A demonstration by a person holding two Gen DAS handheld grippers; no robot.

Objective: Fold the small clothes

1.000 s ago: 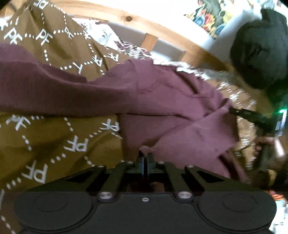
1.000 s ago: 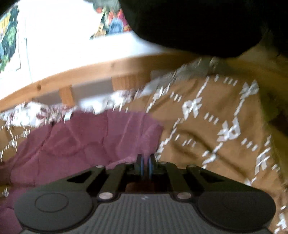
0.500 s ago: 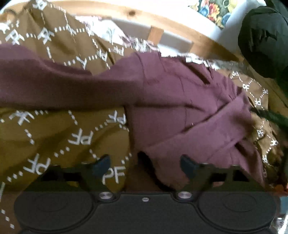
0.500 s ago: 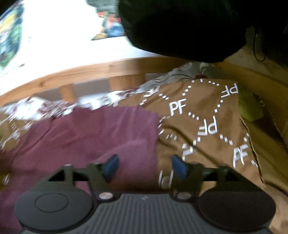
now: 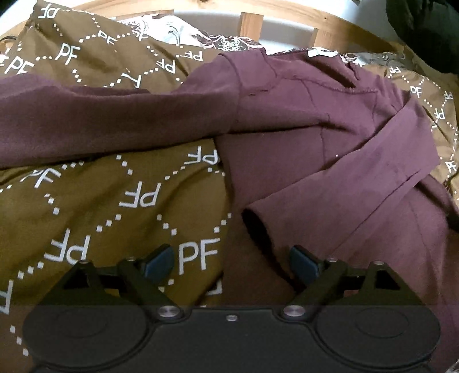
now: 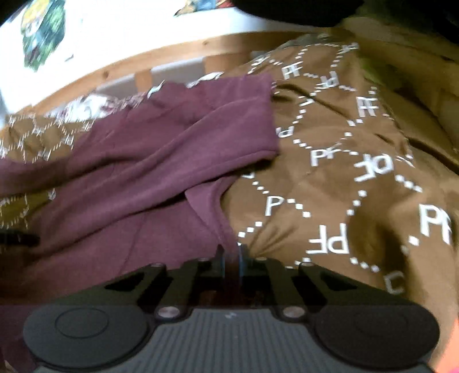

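A maroon long-sleeved top [image 5: 287, 137] lies on a brown bedspread [image 5: 86, 200] printed with white "PF" letters. One sleeve stretches out to the left; the other lies folded across the body, its cuff [image 5: 255, 226] just ahead of my left gripper [image 5: 231, 262]. My left gripper is open and empty, its blue pads either side of the cuff. In the right wrist view the top [image 6: 143, 178] fills the left half. My right gripper [image 6: 231, 255] is shut on the top's edge at its lower right.
A wooden bed rail [image 5: 252, 20] runs across the back, with a white patterned cloth [image 5: 172, 31] below it. A black garment [image 5: 424, 31] sits at the far right. The rail [image 6: 172, 54] and a bright wall also show in the right wrist view.
My left gripper let go of the sleeve and opened wide. My right gripper opened half a second ago and has now shut on the top's edge. The sleeve now lies folded across the body.
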